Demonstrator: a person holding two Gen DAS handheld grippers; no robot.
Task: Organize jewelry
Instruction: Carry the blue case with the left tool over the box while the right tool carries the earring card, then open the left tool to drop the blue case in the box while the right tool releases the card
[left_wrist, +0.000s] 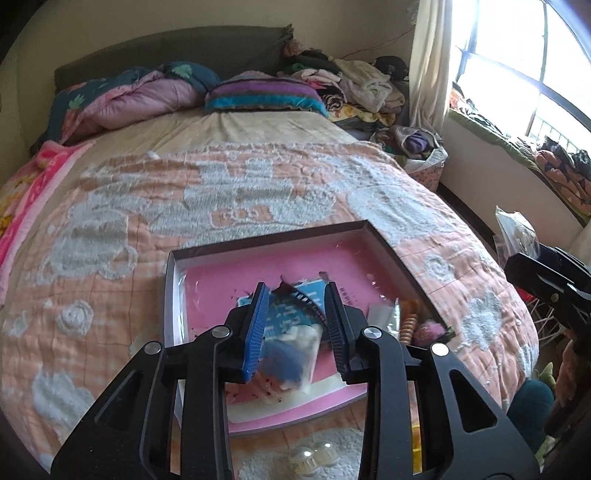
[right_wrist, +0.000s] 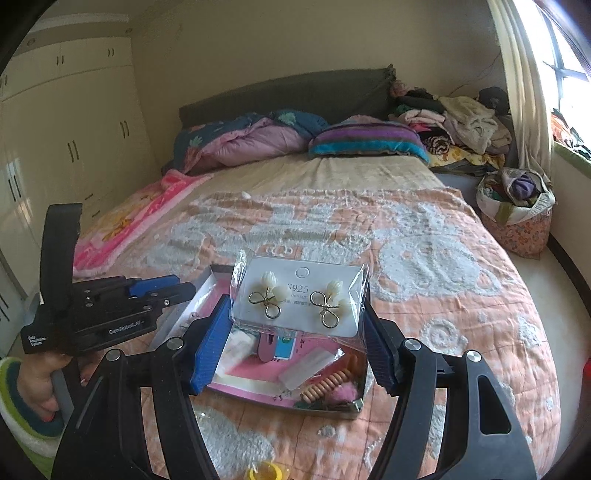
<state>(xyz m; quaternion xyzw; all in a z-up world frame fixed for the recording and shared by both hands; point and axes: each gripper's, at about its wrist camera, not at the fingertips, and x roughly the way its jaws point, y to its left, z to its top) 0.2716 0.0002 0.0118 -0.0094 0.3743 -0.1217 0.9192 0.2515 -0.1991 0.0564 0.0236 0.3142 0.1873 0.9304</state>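
Your right tool (right_wrist: 297, 334) is clamped on the sides of a clear bag of flower earrings (right_wrist: 299, 299), holding it up over the pink box (right_wrist: 258, 384) sitting on the bed (right_wrist: 424, 258). Your left tool (left_wrist: 295, 328) has a small blurry bag (left_wrist: 291, 350) between its fingers above the same box (left_wrist: 332, 258), but you can't really tell if it's pinched tight.

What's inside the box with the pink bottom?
The box holds a blue card, clear packets, an orange spiral hair tie and a pink fluffy thing. The earring card hides the rest.

Daylit bedroom: quilted bed (right_wrist: 332, 229), cream wardrobe (right_wrist: 55, 147), window (left_wrist: 535, 55).
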